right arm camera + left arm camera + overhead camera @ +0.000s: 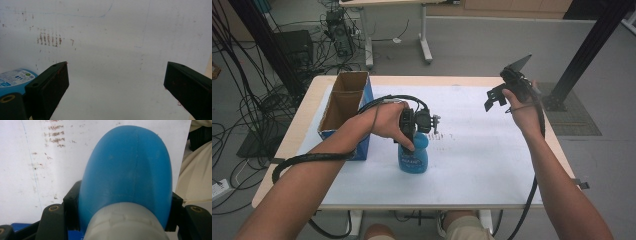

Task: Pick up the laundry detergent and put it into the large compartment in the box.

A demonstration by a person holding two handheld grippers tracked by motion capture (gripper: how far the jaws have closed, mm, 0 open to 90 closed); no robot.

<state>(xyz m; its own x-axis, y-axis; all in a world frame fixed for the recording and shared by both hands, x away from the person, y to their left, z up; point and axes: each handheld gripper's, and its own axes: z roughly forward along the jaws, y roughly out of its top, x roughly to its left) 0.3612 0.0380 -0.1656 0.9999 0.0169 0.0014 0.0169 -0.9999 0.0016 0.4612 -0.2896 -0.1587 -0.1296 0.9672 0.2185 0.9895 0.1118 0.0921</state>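
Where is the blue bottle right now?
In the high view, the blue bottle stands near the middle of the white sheet, just right of the cardboard box. The left gripper is clamped around its top.

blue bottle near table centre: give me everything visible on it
The blue bottle looks like smooth plastic, with a rounded body, a printed label on its front and a whitish ribbed neck or cap. It stands upright on the white sheet, just right of the cardboard box. The left hand-held gripper is clamped on its upper part from above, one jaw on each side.
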